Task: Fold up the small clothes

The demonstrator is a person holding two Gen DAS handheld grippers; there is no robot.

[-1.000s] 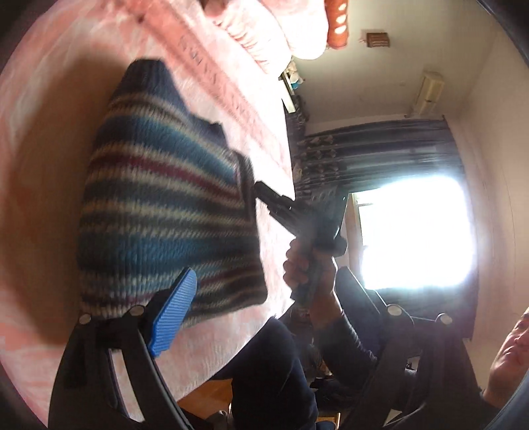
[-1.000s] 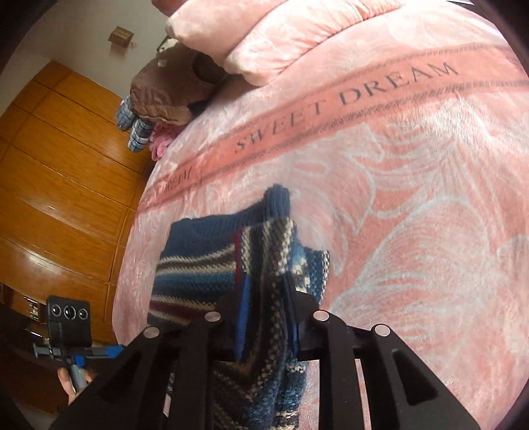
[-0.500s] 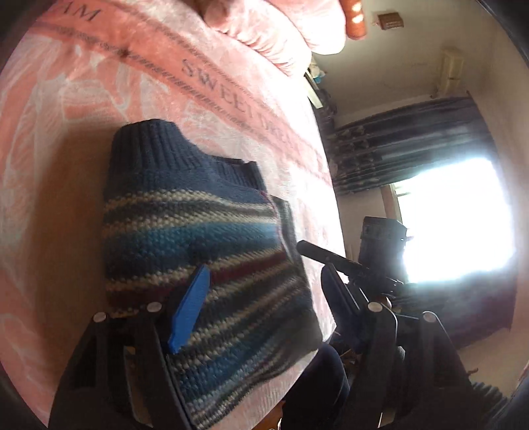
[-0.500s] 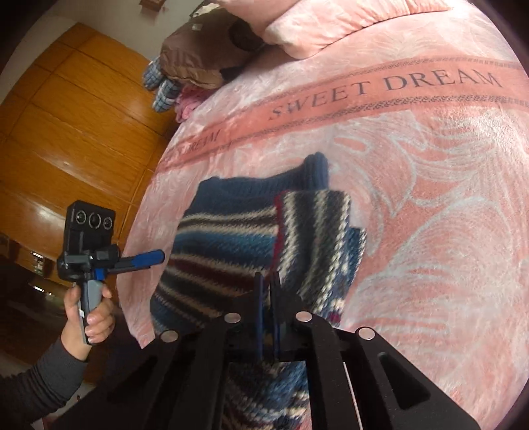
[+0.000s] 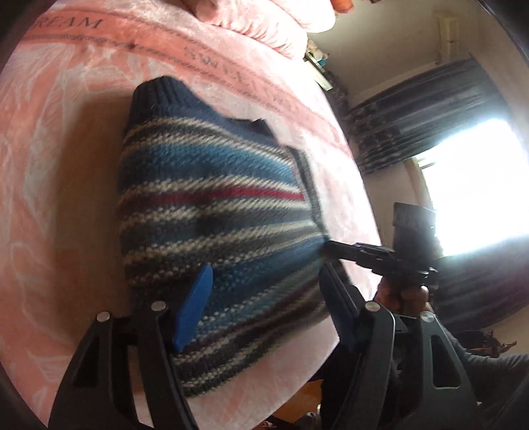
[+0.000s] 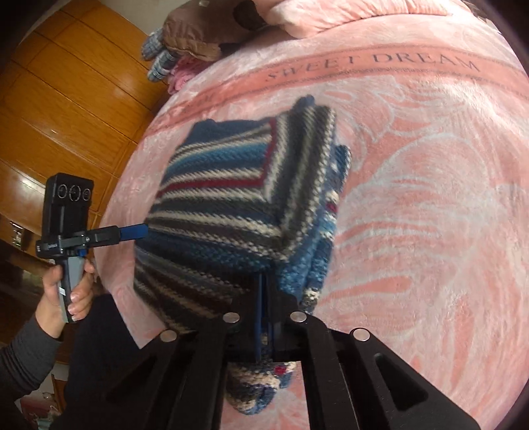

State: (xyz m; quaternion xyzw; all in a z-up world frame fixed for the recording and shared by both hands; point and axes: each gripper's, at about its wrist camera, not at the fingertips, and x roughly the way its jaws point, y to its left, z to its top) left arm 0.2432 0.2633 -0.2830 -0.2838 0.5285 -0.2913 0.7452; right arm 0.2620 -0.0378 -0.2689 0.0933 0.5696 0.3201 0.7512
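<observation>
A small striped knitted sweater (image 5: 211, 211) in blue, grey, cream and dark red lies on a pink plush blanket (image 5: 66, 165) that covers a bed. It sits close to the near edge of the bed, with its dark navy ribbed band pointing toward the pillows. One side of the sweater (image 6: 231, 205) is folded over the body, so the stripes there meet the other stripes at an angle.

The right gripper (image 6: 264, 317) is clamped on the near edge of the folded knit. Its two fingers are pressed together with fabric between them, and a bunch of the knit hangs below them.

The left gripper (image 5: 264, 304) is above the sweater's near side with its fingers spread wide apart. One blue finger pad (image 5: 195, 311) shows over the stripes. Seen from the right wrist camera, its blue finger tip is at the sweater's left edge, and a hand (image 6: 66, 294) in a dark grey sleeve holds the handle.

A band on the blanket reads "SWEET DREAM". Pink pillows (image 6: 330, 16) and a brown cushion (image 6: 198, 29) lie at the head of the bed. Wooden wardrobe panels (image 6: 66, 92) stand on one side, and dark curtains (image 5: 429, 109) frame a bright window on the other.
</observation>
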